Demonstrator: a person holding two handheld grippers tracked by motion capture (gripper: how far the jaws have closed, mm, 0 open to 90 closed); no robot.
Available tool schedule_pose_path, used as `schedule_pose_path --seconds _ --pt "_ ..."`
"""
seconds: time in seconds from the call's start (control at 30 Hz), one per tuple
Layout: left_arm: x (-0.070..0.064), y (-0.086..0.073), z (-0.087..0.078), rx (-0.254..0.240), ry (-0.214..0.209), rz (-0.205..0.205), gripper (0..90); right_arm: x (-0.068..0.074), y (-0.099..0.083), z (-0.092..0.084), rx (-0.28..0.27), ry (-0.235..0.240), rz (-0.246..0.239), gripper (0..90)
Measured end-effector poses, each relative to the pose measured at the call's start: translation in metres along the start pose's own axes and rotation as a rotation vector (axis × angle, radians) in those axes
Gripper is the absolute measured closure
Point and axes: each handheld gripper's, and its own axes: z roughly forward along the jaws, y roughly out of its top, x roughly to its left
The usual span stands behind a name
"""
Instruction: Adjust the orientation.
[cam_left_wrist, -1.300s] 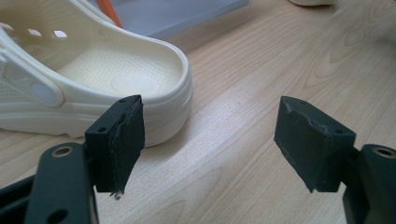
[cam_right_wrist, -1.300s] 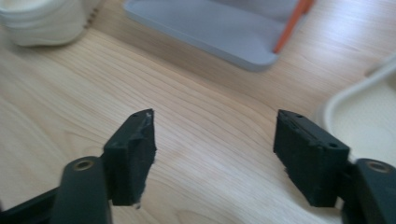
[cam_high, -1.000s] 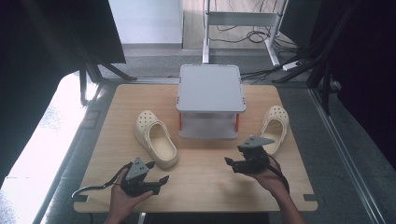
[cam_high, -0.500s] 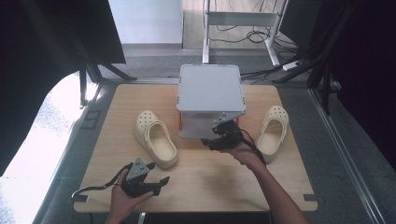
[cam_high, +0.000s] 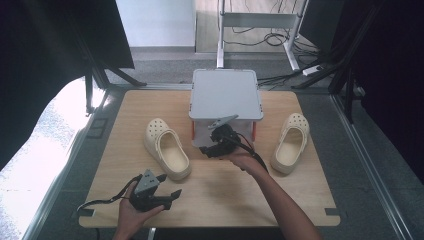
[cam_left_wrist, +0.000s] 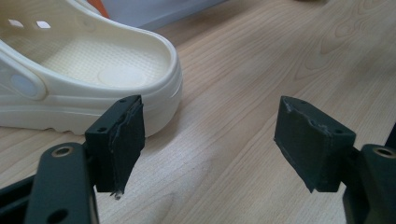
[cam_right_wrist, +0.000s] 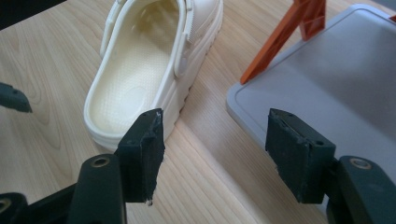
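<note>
Wooden table (cam_high: 300, 200), light grain, rounded corners, small notches at the front edge on both sides. It stands on a grey floor (cam_high: 165, 62), looks like carpet or mat. Behind the table, a white wall panel (cam_high: 155, 22) at top centre, w/ a lighter floor strip next to it. Further back, a metal frame stand (cam_high: 260, 22), grey-white legs, and black cables (cam_high: 277, 37) lying loose under and beside it. Dark curtains or screens (cam_high: 45, 55) on left and right sides, on black tripod-type legs. Strong daylight comes from the left; bright overexposed patch (cam_high: 35, 165) on the floor there. Right side is much darker.
</note>
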Motion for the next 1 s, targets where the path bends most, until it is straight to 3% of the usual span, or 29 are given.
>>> schedule_pose_path --seconds 0.67,1.0 --pt "0.000 0.001 -0.002 -0.009 -0.006 0.000 25.1 0.011 0.023 0.031 0.033 0.022 -0.014 39.7" --pt "0.001 0.001 -0.004 -0.012 -0.008 0.002 25.1 0.023 0.035 0.046 0.047 0.050 -0.036 40.2"
